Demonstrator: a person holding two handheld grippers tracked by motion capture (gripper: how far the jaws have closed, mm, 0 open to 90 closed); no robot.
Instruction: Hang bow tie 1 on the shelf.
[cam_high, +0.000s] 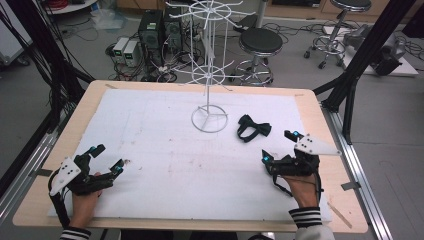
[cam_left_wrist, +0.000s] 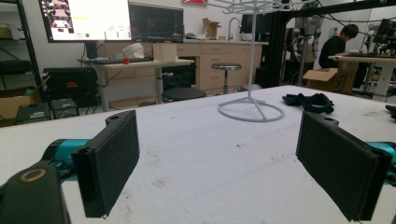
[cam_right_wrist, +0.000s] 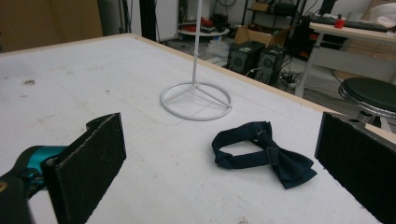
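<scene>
Black grippers, teal joints, grey plates; striped sleeve cuffs.

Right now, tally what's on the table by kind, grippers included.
Bow tie: 1, dark, lying flat
White wire display stand: 1, upright
Grippers: 2, the left gripper and the right gripper, both open
Total: 4

White wire display stand (cam_high: 209, 65): top ring cut by upper edge of high view; in right gripper view only base ring and lower pole visible, rest out of frame. Right gripper (cam_right_wrist: 224, 172): its right jaw cut by right and bottom edges. Left gripper (cam_left_wrist: 219, 168): both jaws cut at bottom edge. Bow tie (cam_left_wrist: 309, 102) in left gripper view: far, small, shape unclear. Both forearms cut by bottom edge of high view.
</scene>
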